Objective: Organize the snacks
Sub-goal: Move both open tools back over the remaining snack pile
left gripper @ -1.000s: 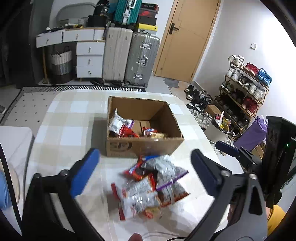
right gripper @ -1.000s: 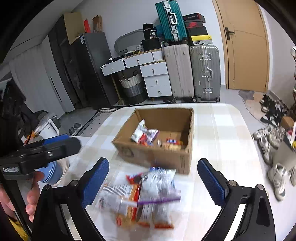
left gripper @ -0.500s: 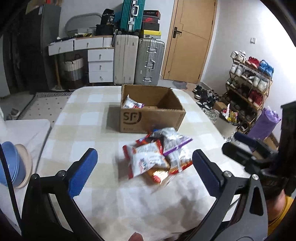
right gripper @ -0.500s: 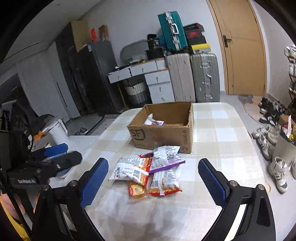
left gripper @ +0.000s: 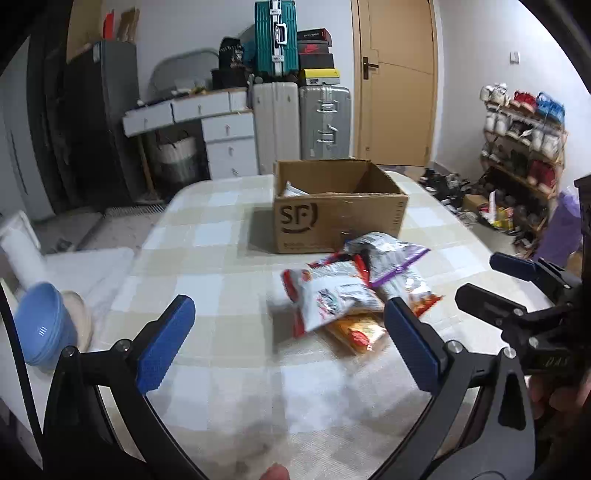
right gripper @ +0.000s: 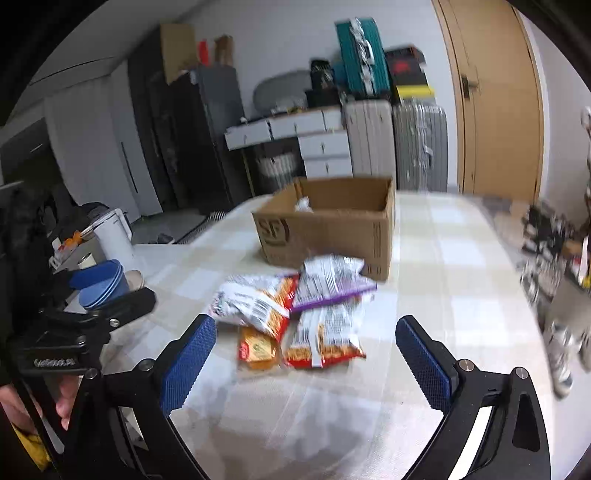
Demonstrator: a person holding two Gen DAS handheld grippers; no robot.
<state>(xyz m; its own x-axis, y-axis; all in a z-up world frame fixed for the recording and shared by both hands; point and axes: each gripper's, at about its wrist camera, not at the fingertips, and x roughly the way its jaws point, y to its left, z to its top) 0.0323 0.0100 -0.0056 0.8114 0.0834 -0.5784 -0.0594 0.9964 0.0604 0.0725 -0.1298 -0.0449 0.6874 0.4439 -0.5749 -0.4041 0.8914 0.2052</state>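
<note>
Both grippers, left gripper (left gripper: pixel 290 343) and right gripper (right gripper: pixel 306 358), wide apart, empty.

Straight ahead of the grippers, past the table's far edge, a wooden door (left gripper: pixel 397 81) stands shut in a pale wall (left gripper: pixel 207 26). Left of it two upright suitcases, one white (left gripper: pixel 275 125) and one silver (left gripper: pixel 325 122), carry a teal suitcase (left gripper: pixel 276 37) and shoe boxes (left gripper: pixel 314 55). Further left sit white drawers (left gripper: pixel 225 136), with a woven basket (left gripper: pixel 175 153) under the desk, and a dark cabinet (left gripper: pixel 99 114). Far right, a shoe rack (left gripper: pixel 521 147) lines the wall, with loose shoes on the floor (left gripper: pixel 441 179).
</note>
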